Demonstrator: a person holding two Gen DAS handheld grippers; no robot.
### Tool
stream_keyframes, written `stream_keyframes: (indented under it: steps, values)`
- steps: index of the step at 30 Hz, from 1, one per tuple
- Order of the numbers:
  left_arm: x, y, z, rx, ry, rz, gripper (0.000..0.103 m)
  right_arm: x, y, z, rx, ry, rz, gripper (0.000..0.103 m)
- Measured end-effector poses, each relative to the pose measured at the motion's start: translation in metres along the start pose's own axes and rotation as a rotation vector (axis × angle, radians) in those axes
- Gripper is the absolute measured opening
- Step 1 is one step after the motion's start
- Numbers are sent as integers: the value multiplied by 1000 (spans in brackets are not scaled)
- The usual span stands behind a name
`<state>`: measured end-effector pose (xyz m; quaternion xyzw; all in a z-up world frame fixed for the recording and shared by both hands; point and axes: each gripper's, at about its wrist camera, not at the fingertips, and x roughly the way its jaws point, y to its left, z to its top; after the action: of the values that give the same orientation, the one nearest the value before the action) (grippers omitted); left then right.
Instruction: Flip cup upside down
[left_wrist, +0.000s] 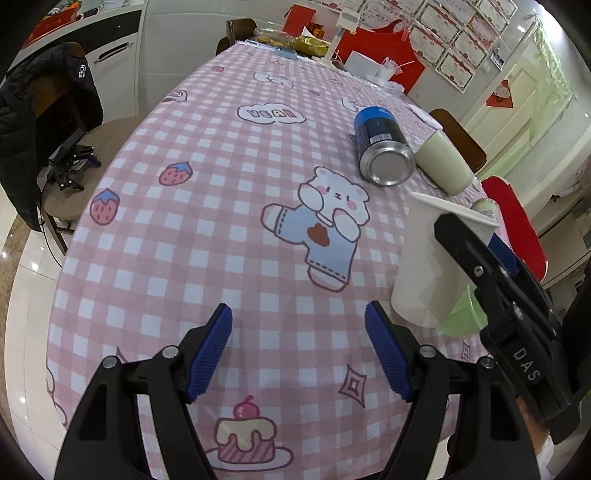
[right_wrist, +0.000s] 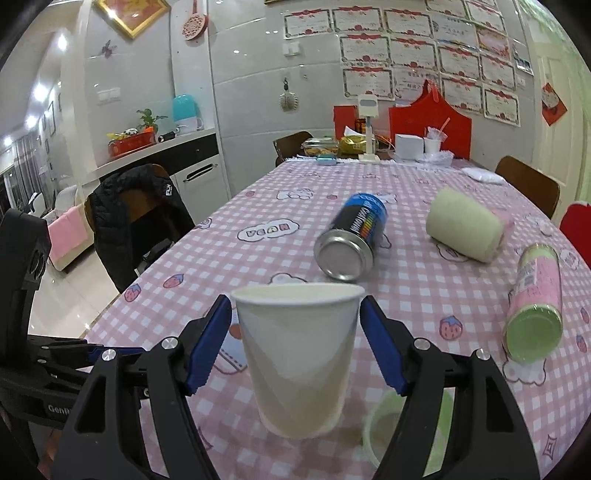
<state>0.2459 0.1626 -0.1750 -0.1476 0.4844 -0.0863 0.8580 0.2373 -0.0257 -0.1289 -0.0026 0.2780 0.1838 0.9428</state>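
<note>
**Right claw on upright cup, left claw idle**

Left wrist view, left to right: left claw (left_wrist: 298, 345) spread wide, nothing between its blue ribbed pads (left_wrist: 209, 352), hanging over the pink-and-white checked tablecloth (left_wrist: 207, 236) near the tabletop's near edge. A cartoon bear print sits just past the fingertips. Further back and right, a blue-and-black metal can (left_wrist: 382, 146) lies on its side, silver base toward the camera. Touching or just beside it, a pale cream cylindrical cup (left_wrist: 441, 162) also lies on its side. At the right edge, the white paper cup (left_wrist: 424, 258) is upright, mouth up, with the right claw's black arm across its near side.

Right wrist view, left to right: a black puffer jacket (right_wrist: 133, 218) is draped on a chair beside the tabletop. The right claw (right_wrist: 295, 343) brackets the white paper cup, a blue pad at each side just under the rim. Pads look in contact with the cup wall, so it reads as pinching the cup. Cup is upright, open end up, base at or just over the tablecloth; cannot tell if it is lifted. Low right of the cup's base, a light green round lid or rim (right_wrist: 402, 424), partly hidden by the right finger. Beyond it are the can and the cream cup on their sides, well apart from the paper cup. Far right, a pink-labelled cylindrical tube with a green end cap (right_wrist: 535, 306) lies on its side.
</note>
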Motion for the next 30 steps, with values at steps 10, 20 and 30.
stream_keyframes:
  steps: [10,20,30]
  values:
    - [-14,-11,0,5,-28,-43,74,-11,-7,-12,32,37,12,71]
    - [-5,-18,14,6,-26,-53,74,22,-29,35,181,218,74,76]
    - [10,-16,33,9,-12,-57,74,96,-36,47,302,456,122,76]
